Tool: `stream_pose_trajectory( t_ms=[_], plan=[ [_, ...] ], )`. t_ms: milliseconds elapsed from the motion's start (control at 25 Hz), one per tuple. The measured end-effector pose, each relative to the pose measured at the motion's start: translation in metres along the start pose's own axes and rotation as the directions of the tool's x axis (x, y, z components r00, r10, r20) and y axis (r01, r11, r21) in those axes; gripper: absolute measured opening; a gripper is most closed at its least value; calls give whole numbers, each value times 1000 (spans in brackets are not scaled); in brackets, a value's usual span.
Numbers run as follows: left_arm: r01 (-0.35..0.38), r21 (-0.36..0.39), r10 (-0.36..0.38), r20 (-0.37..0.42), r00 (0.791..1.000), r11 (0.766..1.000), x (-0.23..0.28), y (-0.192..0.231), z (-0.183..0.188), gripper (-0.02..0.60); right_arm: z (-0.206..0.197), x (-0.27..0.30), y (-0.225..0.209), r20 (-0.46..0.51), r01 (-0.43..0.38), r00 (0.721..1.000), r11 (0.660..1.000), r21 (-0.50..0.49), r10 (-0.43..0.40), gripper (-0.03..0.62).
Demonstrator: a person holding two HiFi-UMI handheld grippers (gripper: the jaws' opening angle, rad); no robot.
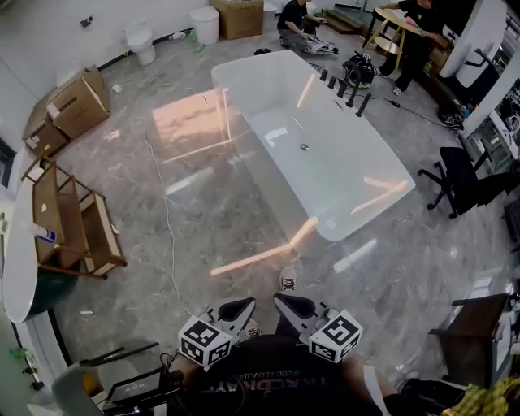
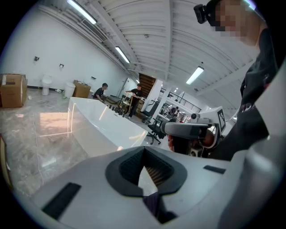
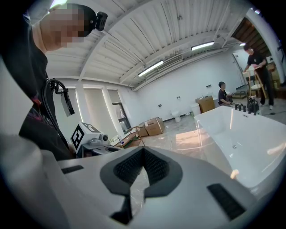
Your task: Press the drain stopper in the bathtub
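A white freestanding bathtub (image 1: 325,154) stands on the grey marble floor ahead of me. Its small round drain stopper (image 1: 305,147) sits in the tub's bottom, also visible in the right gripper view as the drain stopper (image 3: 234,146). Black taps (image 1: 341,86) line the tub's far right rim. My left gripper (image 1: 236,309) and right gripper (image 1: 293,307) are held close to my body, well short of the tub, side by side. Both look shut with nothing in them: left gripper (image 2: 144,150), right gripper (image 3: 143,150). The bathtub (image 2: 103,125) lies beyond the left jaws.
Cardboard boxes (image 1: 77,101) and a wooden shelf unit (image 1: 73,223) stand at the left. A cable (image 1: 166,211) runs across the floor. An office chair (image 1: 459,175) is right of the tub. A toilet (image 1: 142,41), a bin (image 1: 205,24) and people (image 1: 301,24) are at the back.
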State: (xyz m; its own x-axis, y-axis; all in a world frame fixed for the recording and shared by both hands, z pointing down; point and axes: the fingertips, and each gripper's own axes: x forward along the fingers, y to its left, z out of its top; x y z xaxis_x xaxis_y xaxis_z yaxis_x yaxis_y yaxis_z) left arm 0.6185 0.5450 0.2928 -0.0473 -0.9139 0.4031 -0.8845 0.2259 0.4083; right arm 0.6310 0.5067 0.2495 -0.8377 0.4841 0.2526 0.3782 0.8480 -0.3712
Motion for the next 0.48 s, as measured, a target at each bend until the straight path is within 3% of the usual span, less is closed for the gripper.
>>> stream_pose_trajectory(
  t_ms=[480],
  plan=[
    [-136,-27,137,35,990,990,78,47,78,6,69,29,-107,15,-135,991,991,-4,135,15]
  ],
)
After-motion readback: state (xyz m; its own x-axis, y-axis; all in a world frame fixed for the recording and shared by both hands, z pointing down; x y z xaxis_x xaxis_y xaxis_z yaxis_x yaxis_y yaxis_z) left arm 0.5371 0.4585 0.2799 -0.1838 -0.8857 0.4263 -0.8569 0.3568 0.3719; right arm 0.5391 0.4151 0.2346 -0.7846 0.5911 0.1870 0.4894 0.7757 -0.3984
